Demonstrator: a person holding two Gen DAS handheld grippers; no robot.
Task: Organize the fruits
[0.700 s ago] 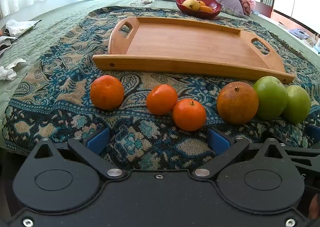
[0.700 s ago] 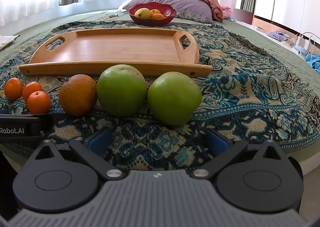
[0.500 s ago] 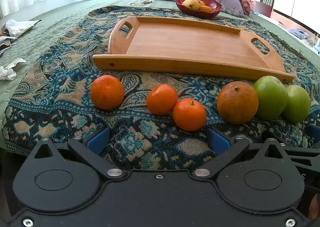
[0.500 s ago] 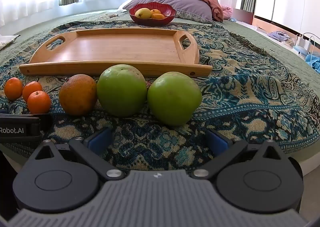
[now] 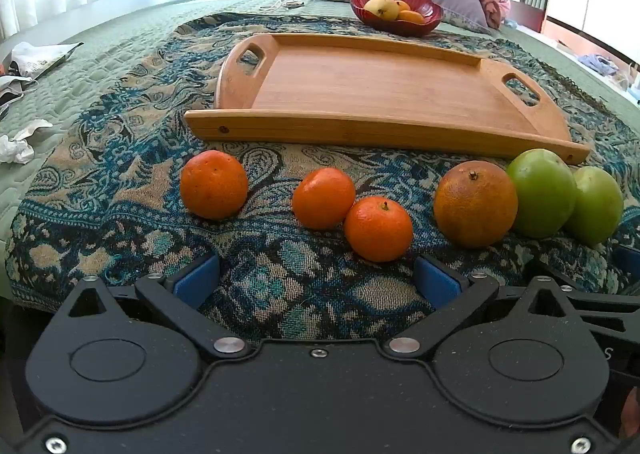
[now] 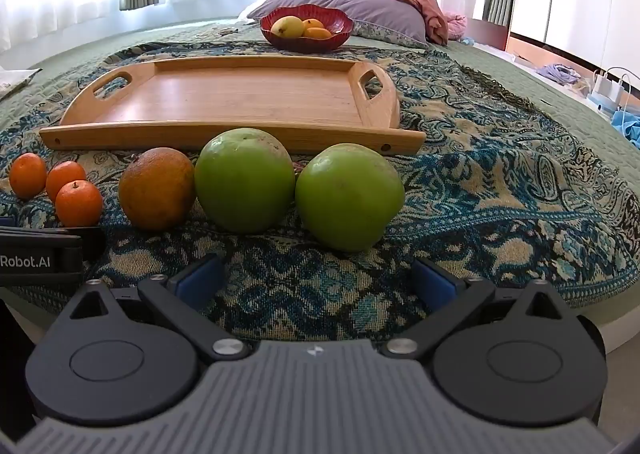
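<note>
On a patterned blue throw lies a row of fruit in front of an empty wooden tray (image 5: 384, 94) (image 6: 240, 98). From left: three small oranges (image 5: 214, 184) (image 5: 323, 198) (image 5: 378, 229), a larger dull orange (image 5: 475, 203) (image 6: 157, 188), and two green apples (image 6: 245, 179) (image 6: 349, 196). My left gripper (image 5: 316, 280) stands open just short of the small oranges, with nothing between its blue pads. My right gripper (image 6: 316, 280) is open too, just short of the apples, and holds nothing.
A red bowl (image 6: 306, 36) with yellow and orange fruit sits behind the tray, before a purple pillow (image 6: 344, 0). Crumpled papers (image 5: 24, 66) lie at the left on the green quilt. The bed's edge falls away at the right, with clothes (image 6: 560, 72) on the floor beyond.
</note>
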